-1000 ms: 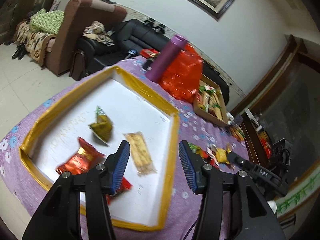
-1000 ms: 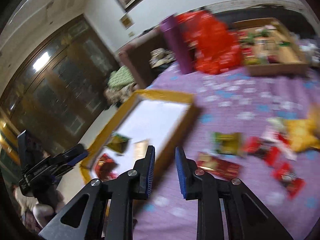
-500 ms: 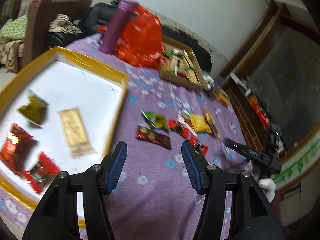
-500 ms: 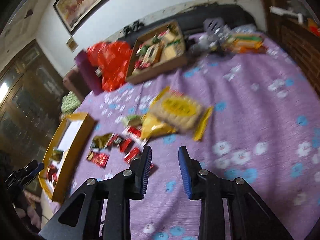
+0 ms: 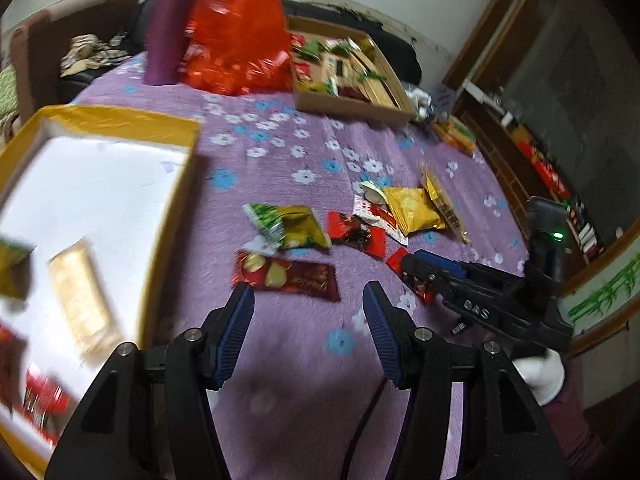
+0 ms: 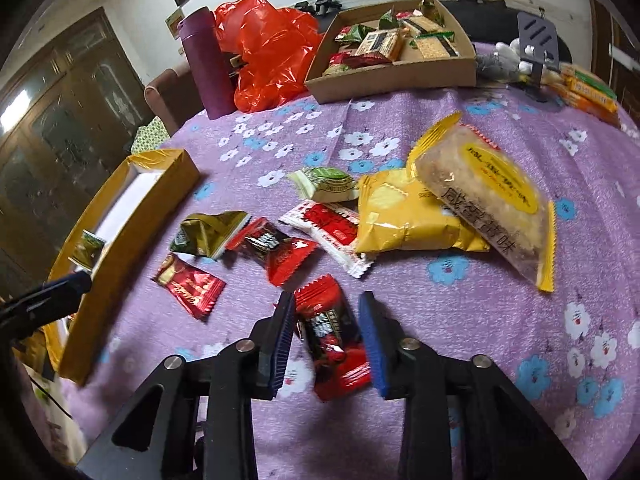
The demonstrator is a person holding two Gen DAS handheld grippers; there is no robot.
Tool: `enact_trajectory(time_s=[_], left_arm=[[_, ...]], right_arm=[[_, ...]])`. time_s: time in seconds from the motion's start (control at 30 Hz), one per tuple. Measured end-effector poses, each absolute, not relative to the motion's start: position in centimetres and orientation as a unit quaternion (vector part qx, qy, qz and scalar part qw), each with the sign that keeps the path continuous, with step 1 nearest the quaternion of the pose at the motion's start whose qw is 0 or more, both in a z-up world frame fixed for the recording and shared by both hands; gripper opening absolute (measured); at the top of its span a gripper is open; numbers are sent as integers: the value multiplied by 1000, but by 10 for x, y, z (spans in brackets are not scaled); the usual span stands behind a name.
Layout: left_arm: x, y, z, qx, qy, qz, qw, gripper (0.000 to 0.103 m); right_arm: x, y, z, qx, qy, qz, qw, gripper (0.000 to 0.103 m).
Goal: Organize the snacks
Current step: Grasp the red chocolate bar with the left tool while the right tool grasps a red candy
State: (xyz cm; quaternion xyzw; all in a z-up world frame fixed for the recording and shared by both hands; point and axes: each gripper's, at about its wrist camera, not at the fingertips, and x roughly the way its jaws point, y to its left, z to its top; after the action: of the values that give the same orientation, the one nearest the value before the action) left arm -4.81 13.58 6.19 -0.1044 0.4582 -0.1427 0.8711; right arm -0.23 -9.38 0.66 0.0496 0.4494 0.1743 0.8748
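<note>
left wrist view: the left gripper (image 5: 308, 300) hangs over the purple flowered counter (image 5: 280, 148) with its fingers apart and nothing between them. just beyond its tips lies a dark red snack packet (image 5: 286, 276), and farther off a green and gold packet (image 5: 286, 226). a yellow-edged tray (image 5: 120, 120) sits at the left, holding a pale wafer bar (image 5: 82, 300) among blurred packets. to the right, the right gripper (image 5: 416, 266) reaches in low over a small red packet. a cardboard box (image 5: 352, 106) of snacks stands at the far side, right of a red plastic bag (image 5: 240, 40) and a purple bottle (image 5: 170, 24).

right wrist view: the right gripper (image 6: 326, 312) has just been closing, and a red candy packet (image 6: 332, 332) lies on the counter between its fingers; the pads sit close on either side, with a sliver of gap on the right. beyond it lie more red packets, a yellow packet (image 6: 404, 216) and a clear-wrapped cake (image 6: 492, 196) leaning on it. the tray stands far left.
</note>
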Motion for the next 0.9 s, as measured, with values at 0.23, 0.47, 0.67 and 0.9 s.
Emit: enact_trajectory(time_s=[0.23, 0.47, 0.67, 0.9], left_arm=[[-1, 108, 34, -20, 493, -137, 859, 55], [-36, 87, 32, 17, 529, -225, 818, 55], [-58, 74, 39, 66, 513, -238, 822, 55], [-44, 64, 19, 132, 484, -191, 844, 55]], right_arm=[[-4, -104, 7, 65, 446, 184, 873, 22], [-1, -119, 5, 109, 454, 194, 863, 22], [-3, -120, 6, 108, 453, 192, 864, 23], [-4, -117, 6, 104, 450, 189, 867, 23]])
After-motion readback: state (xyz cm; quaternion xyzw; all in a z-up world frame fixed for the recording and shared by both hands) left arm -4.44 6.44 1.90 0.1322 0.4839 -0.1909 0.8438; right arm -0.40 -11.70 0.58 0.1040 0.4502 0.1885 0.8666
